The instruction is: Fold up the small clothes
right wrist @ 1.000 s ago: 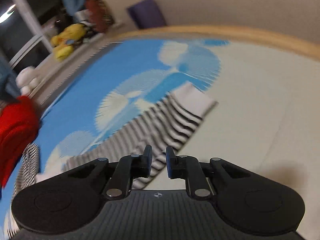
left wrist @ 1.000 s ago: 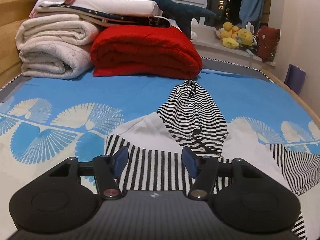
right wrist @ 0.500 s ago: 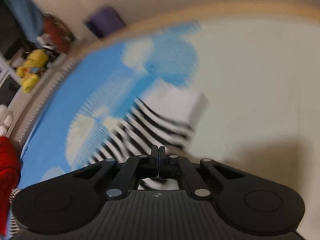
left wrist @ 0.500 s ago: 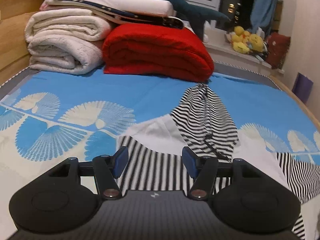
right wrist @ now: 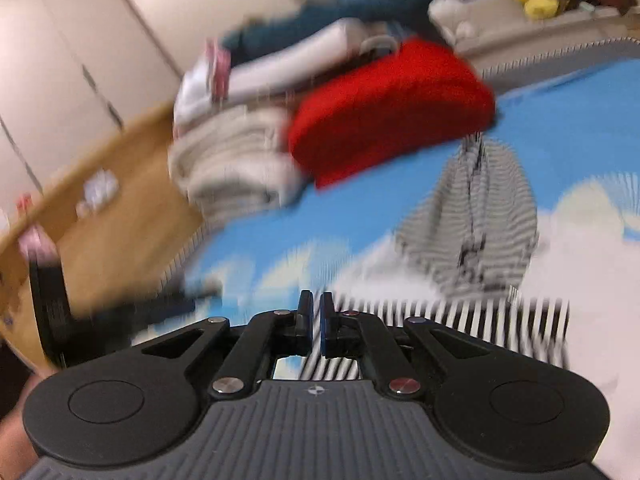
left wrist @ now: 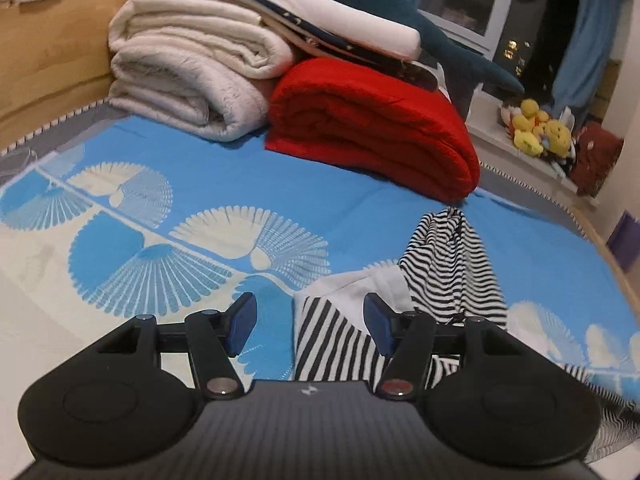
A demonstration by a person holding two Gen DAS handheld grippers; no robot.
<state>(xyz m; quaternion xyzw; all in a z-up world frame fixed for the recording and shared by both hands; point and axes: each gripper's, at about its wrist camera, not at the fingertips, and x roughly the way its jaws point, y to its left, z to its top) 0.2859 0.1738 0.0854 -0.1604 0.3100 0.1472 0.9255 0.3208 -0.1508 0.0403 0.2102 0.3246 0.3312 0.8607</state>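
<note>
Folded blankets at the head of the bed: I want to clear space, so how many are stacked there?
3 plainly: a red fleece blanket on the right, and two cream fluffy blankets stacked left of it, upper and lower. Thinner folded linens lie on top; more may hide behind.

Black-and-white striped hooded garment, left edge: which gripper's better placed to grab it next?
Left, probably. The left gripper is open with the edge of the black-and-white striped hooded garment showing between its fingers; the right gripper is shut, its view motion-blurred.
</note>
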